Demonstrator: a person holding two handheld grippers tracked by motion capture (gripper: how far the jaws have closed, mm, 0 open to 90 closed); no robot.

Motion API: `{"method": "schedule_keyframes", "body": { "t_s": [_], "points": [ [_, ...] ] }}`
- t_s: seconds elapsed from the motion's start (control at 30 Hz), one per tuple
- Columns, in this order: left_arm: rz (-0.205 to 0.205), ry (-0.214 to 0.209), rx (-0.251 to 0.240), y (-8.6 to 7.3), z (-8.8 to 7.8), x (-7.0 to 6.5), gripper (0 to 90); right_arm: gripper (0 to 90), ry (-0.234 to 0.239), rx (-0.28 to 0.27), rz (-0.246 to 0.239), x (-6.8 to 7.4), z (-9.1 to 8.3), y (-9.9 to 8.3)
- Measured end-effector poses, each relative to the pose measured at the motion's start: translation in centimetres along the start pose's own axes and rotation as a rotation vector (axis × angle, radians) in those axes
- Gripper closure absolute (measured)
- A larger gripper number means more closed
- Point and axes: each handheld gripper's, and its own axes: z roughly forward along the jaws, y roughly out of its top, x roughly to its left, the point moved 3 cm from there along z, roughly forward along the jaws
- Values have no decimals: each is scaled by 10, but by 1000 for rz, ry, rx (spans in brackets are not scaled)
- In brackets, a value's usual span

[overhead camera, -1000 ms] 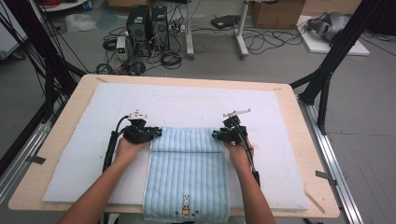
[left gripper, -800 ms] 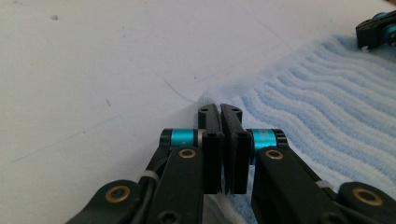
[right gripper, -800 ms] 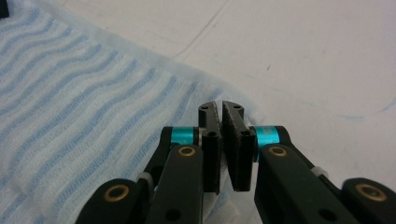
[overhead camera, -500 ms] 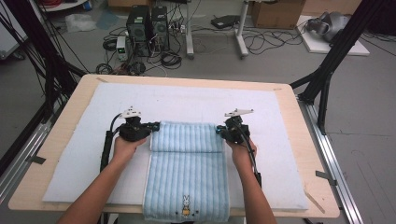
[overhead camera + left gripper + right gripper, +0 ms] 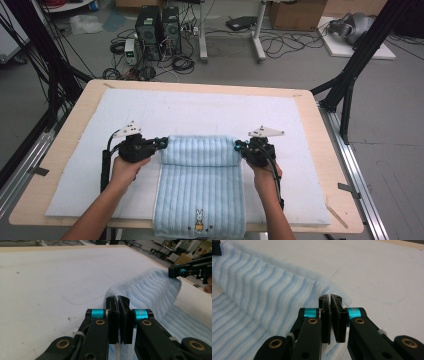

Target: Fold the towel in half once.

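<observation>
Because each far corner of the light blue striped towel (image 5: 200, 175) is pinched at once, the far edge can be carried as one straight line, which looks like a fold toward the person in the making. The left gripper (image 5: 118, 301) has its jaws pressed together on the towel's corner, the cloth bunching up right behind them. The right gripper (image 5: 329, 300) is closed the same way on the opposite corner, with a thin edge of terry caught between its pads. In the high view, the left gripper (image 5: 161, 144) sits at nine o'clock of the raised roll of cloth and the right gripper (image 5: 239, 147) at three o'clock, so the lifted edge spans straight between them.

Outward from there, the rest of the towel lies flat toward six o'clock, its little rabbit motif (image 5: 199, 219) close to the near edge of the table (image 5: 310, 107), where the hem hangs slightly over. A white mat (image 5: 220, 112) under it covers most of the tabletop. No box, basket or other container stands on the table, so nothing is held in one.
</observation>
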Motion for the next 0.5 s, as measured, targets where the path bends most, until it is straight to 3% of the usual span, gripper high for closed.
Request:
{"method": "schedule_keyframes", "body": {
  "t_s": [0.27,0.5],
  "points": [
    [46,-55,3,-18,-24,-30,864,864,11,-50,20,18,-27,-25],
    [56,-96,32,-33,-33,-49,863,865,3,-68,21,29,-48,-41]
  ]
}}
